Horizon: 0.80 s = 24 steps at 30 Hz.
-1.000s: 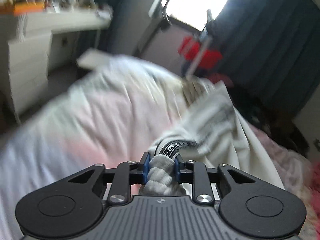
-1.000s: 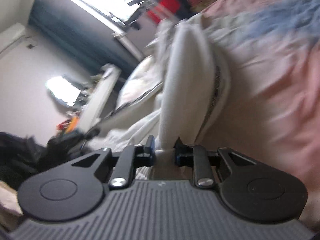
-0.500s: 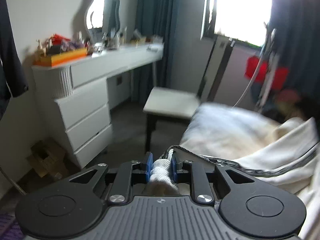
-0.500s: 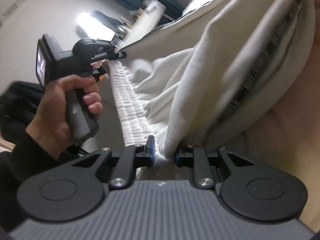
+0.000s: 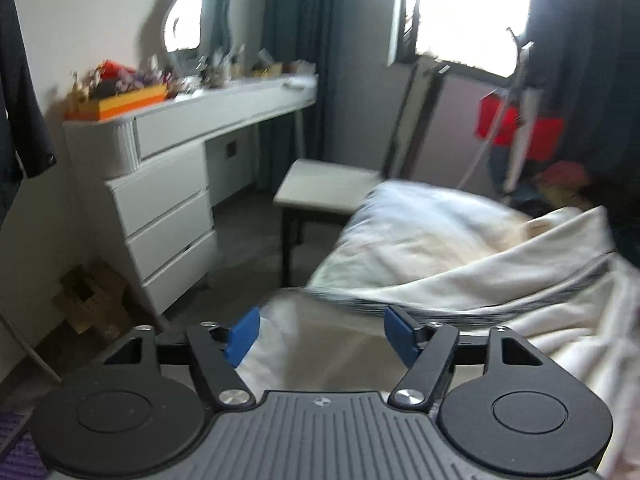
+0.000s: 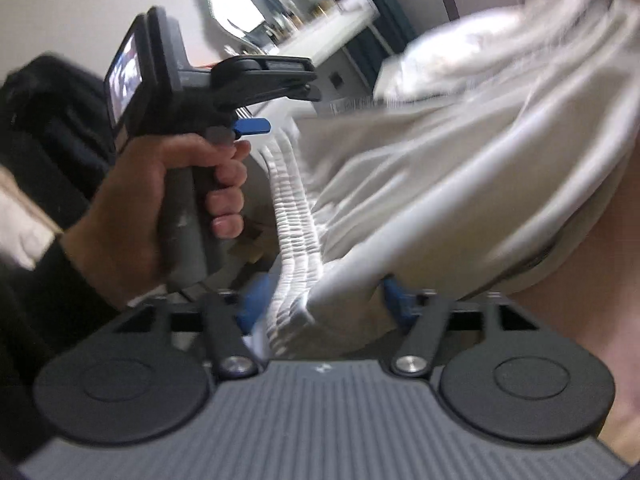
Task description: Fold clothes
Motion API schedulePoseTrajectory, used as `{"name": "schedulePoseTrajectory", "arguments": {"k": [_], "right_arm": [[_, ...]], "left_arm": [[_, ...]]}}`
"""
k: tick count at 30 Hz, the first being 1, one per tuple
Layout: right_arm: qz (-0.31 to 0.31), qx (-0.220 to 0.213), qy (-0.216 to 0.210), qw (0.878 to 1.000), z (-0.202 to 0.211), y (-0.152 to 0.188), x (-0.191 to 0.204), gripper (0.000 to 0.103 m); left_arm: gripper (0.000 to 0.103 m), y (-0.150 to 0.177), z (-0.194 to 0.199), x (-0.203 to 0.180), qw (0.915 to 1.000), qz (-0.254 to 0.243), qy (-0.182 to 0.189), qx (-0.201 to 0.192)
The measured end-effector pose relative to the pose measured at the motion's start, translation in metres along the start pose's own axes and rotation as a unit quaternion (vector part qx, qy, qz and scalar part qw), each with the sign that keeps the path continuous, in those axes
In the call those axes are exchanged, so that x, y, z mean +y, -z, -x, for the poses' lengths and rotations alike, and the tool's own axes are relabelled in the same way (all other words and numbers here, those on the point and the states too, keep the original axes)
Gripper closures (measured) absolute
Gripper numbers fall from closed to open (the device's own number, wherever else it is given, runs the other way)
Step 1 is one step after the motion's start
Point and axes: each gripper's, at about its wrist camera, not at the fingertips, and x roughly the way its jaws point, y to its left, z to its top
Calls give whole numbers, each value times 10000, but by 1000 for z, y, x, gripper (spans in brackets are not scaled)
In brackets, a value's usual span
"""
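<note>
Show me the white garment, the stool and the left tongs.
white garment (image 6: 440, 184), right wrist view, its bunched body.
stool (image 5: 324, 188), left wrist view, its seat top.
left tongs (image 5: 320, 334), left wrist view, midway between the tips.

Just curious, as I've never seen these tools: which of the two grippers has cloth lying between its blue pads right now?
The right gripper: the ribbed waistband of the cream garment lies between its opening jaws. The left gripper, also opening, has none between its pads.

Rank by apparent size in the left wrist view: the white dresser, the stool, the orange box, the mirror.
1. white dresser
2. stool
3 and 4. orange box and mirror look about alike, so no ranking.
All stand at differing depths, and the fisheye lens distorts, so true sizes may differ.
</note>
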Motion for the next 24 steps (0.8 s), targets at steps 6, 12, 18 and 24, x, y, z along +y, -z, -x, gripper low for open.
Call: {"name": "schedulePoseTrajectory", "arguments": {"k": [6,12,18,24], "right_arm": [[578,-862,570,9930,85,13,-15,23],[681,-1887,1279,9713,176,30,-46,23],[1028,-2536,2164,9372,235,43,-79,23],[686,-2694,2458,9286,253,50,-117,23]], "left_arm": [[21,22,103,-63,9973,-331,355,-553],[20,66,183,-125,9914,-515,791,-912],[20,112,230,-181,9859,-722,1121,-1010],[20,136,237,-229,9818,-978,1302,-980]]}}
